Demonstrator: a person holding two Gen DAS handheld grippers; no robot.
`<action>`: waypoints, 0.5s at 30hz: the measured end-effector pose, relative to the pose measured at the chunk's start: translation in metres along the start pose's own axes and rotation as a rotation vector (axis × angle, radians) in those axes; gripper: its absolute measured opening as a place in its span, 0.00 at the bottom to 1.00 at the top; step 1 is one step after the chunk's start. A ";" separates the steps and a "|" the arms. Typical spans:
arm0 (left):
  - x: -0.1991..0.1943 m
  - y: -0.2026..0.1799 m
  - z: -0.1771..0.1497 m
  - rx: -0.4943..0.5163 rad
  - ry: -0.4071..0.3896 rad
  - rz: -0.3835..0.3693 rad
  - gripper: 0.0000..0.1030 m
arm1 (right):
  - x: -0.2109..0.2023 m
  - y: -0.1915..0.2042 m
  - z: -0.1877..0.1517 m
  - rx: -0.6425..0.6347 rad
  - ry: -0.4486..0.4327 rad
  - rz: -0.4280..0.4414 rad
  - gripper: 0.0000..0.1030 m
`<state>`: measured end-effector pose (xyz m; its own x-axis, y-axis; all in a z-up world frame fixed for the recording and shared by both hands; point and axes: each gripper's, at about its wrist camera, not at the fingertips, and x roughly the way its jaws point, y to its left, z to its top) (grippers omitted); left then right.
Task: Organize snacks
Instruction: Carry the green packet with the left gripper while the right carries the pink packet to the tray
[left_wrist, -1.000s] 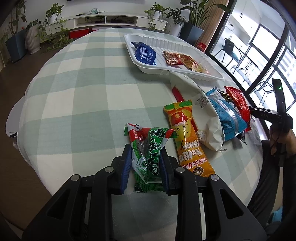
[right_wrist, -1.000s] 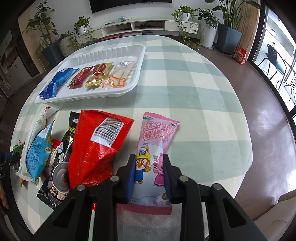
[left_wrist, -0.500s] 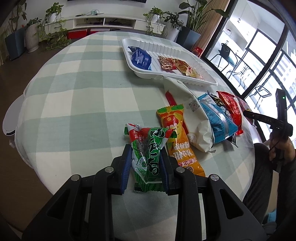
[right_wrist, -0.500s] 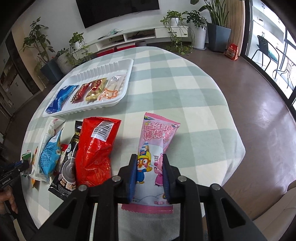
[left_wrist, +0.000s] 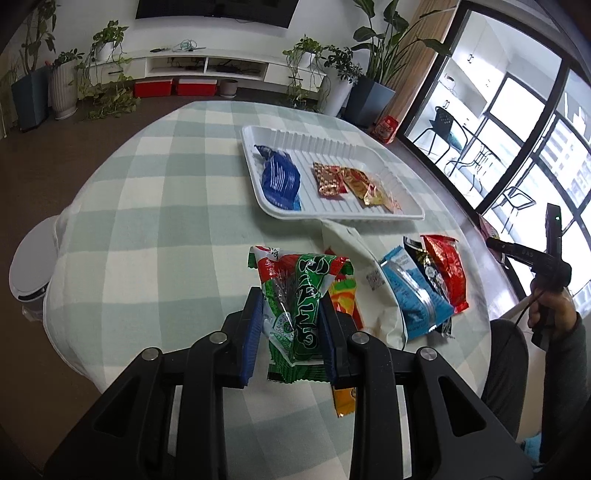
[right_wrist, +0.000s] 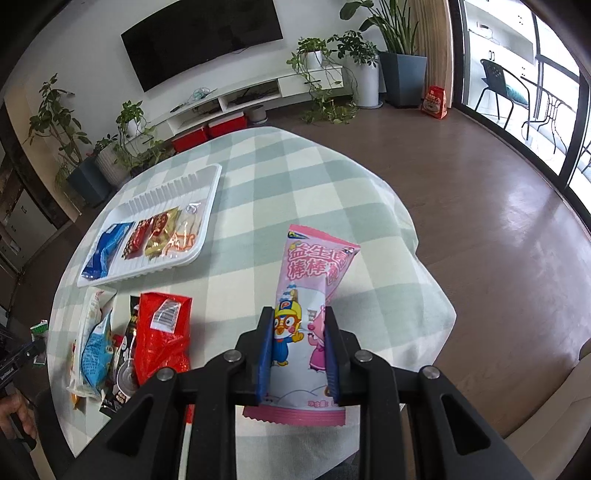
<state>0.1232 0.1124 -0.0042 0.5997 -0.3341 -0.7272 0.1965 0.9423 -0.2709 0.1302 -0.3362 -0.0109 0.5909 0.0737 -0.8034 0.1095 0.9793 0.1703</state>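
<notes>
Left gripper (left_wrist: 291, 317) clamped on a crumpled green packet (left_wrist: 295, 299) with red-white top, lifted above the checked table (left_wrist: 166, 221). Right gripper (right_wrist: 299, 339) squeezes a pink cartoon-print packet (right_wrist: 306, 291), also held up. White tray (right_wrist: 207, 206) holds four snacks; loose bags lie near it.

I'm seeing the orange packet (left_wrist: 343, 295) lying mostly hidden behind the left gripper (left_wrist: 291, 317) and its green packet (left_wrist: 299, 295). The black packet (right_wrist: 123, 373) is showing only slivers under the red bag (right_wrist: 162, 332); I'm finding its print too small to read.
</notes>
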 end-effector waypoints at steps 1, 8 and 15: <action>-0.002 -0.001 0.008 0.006 -0.011 0.002 0.25 | -0.001 -0.001 0.004 0.004 -0.007 0.001 0.26; -0.013 -0.007 0.068 0.045 -0.081 0.012 0.25 | -0.017 0.007 0.050 -0.005 -0.096 0.004 0.26; -0.004 -0.029 0.124 0.105 -0.104 -0.011 0.25 | -0.024 0.043 0.097 -0.073 -0.162 0.047 0.26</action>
<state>0.2112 0.0886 0.0849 0.6727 -0.3462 -0.6539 0.2807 0.9371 -0.2073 0.1984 -0.3138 0.0716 0.7158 0.0941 -0.6919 0.0238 0.9870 0.1589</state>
